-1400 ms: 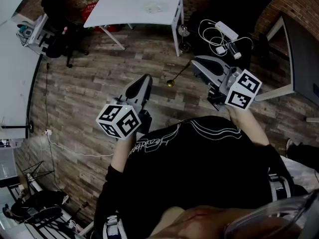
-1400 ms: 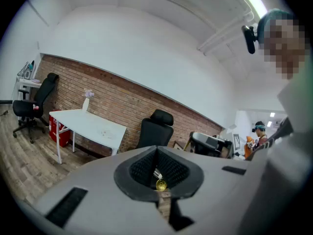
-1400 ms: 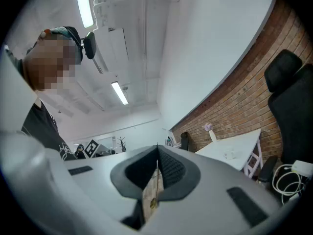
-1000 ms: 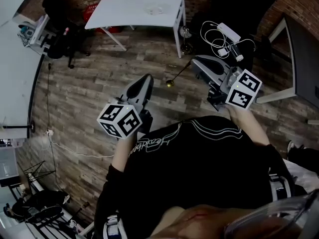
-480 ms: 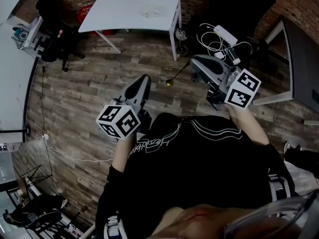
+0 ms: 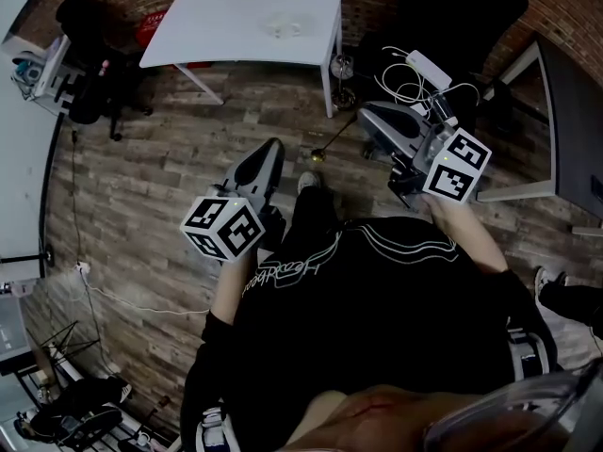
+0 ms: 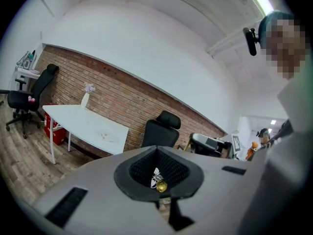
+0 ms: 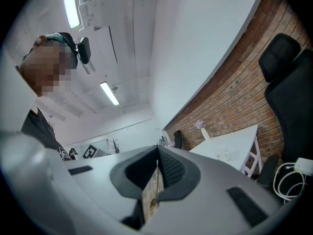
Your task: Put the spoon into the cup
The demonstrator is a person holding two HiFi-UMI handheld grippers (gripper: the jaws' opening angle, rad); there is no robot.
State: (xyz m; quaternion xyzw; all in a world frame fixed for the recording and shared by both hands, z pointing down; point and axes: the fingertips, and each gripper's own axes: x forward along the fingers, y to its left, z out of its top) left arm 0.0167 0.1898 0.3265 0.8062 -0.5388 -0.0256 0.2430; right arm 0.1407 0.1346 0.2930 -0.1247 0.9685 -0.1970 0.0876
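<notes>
My right gripper (image 6: 367,118) is shut on the thin handle of a gold spoon (image 6: 332,143), whose small round bowl hangs out to the left over the wooden floor. In the right gripper view the handle (image 8: 157,180) runs between the closed jaws. My left gripper (image 6: 272,148) is shut and holds nothing; through its pad opening the spoon's bowl (image 7: 160,185) shows beyond. A small clear cup-like thing (image 6: 287,26) stands on the white table (image 6: 236,17) far ahead, well away from both grippers.
A black office chair (image 6: 89,26) stands left of the table. A power strip with white cables (image 6: 422,64) lies right of it. A dark desk (image 6: 570,111) is at the right edge. The person's shoe (image 6: 307,183) is on the floor between the grippers.
The view has shifted towards the white table, and a leg and shoe have stepped forward between the grippers. Both grippers keep their pose, the spoon still in the right one.
</notes>
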